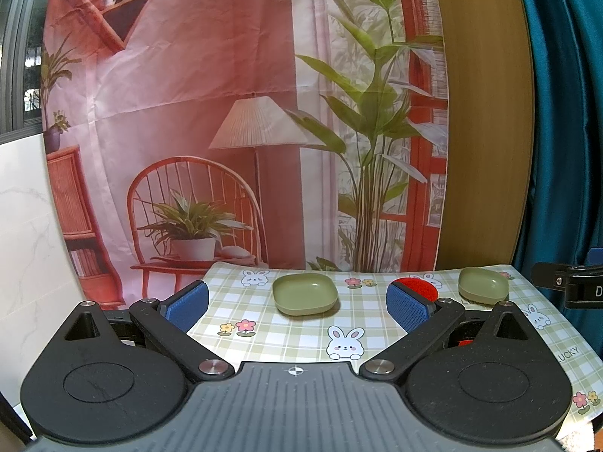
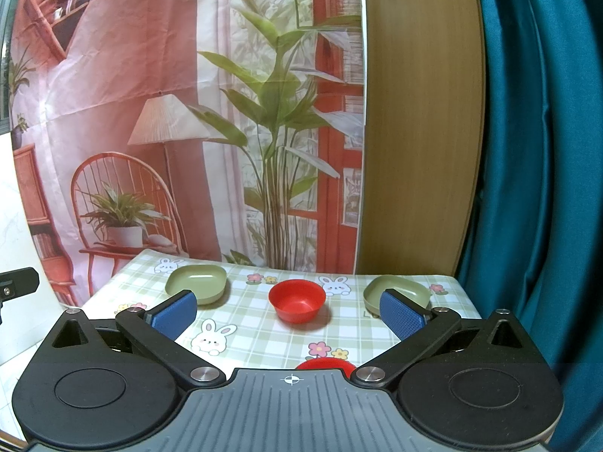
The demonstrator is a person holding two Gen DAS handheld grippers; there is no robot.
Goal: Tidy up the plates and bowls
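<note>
Left wrist view first: my left gripper point(image 1: 297, 307) hangs above the near edge of the bunny-print tablecloth point(image 1: 286, 335) with its blue pads spread wide and nothing between them. Straight ahead sits a green square dish point(image 1: 304, 293), a second green dish point(image 1: 483, 285) lies far right, and a red bowl point(image 1: 418, 288) peeks out behind my right-hand pad. On the cloth I can read "LUCKY" near the right edge; a black clamp at the frame's right shows a "D" and no more. Right wrist view: my right gripper point(image 2: 290, 312) is just as wide open and empty, facing the red bowl point(image 2: 297, 300) in the middle, with green dishes left point(image 2: 196, 282) and right point(image 2: 399, 289), the right one partly behind a pad. Another red rim point(image 2: 325, 364) shows just under the gripper body. My worry is that these smooth, shallow dishes will skid on the slick cloth if a pad nudges a rim before closing, or that I knock the hidden red piece below.
</note>
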